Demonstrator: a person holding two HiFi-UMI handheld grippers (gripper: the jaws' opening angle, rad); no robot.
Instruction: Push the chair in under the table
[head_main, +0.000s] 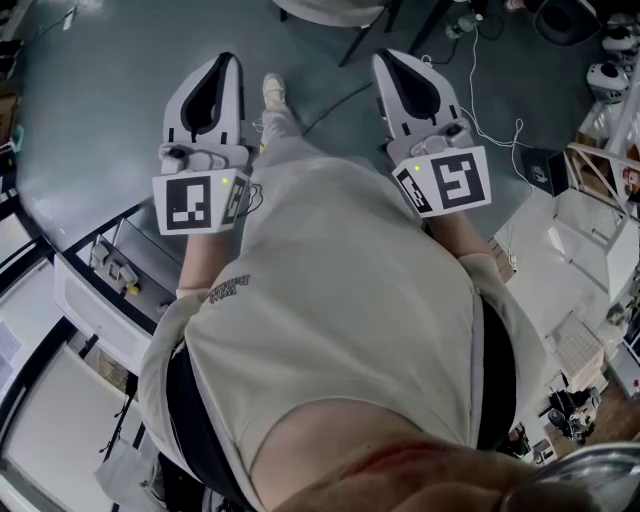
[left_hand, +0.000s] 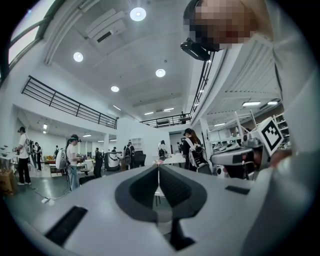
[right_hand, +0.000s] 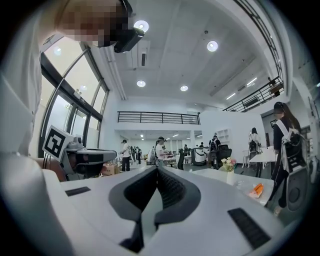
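Both grippers are held out level in front of the person's chest, side by side, over grey floor. My left gripper (head_main: 225, 58) is shut with nothing between its jaws, as the left gripper view (left_hand: 158, 166) also shows. My right gripper (head_main: 388, 55) is shut and empty too (right_hand: 159, 169). Just ahead of them, at the head view's top edge, stands a white piece of furniture on dark legs (head_main: 335, 10); I cannot tell whether it is the chair or the table. Neither gripper touches it. A white table (right_hand: 240, 175) with a flower vase (right_hand: 229, 165) lies to the right.
A white cable (head_main: 490, 130) trails over the floor at the right. White shelving (head_main: 110, 290) stands at the left and white boxes (head_main: 570, 250) at the right. A person with a backpack (right_hand: 285, 145) stands by the table; several other people stand further off.
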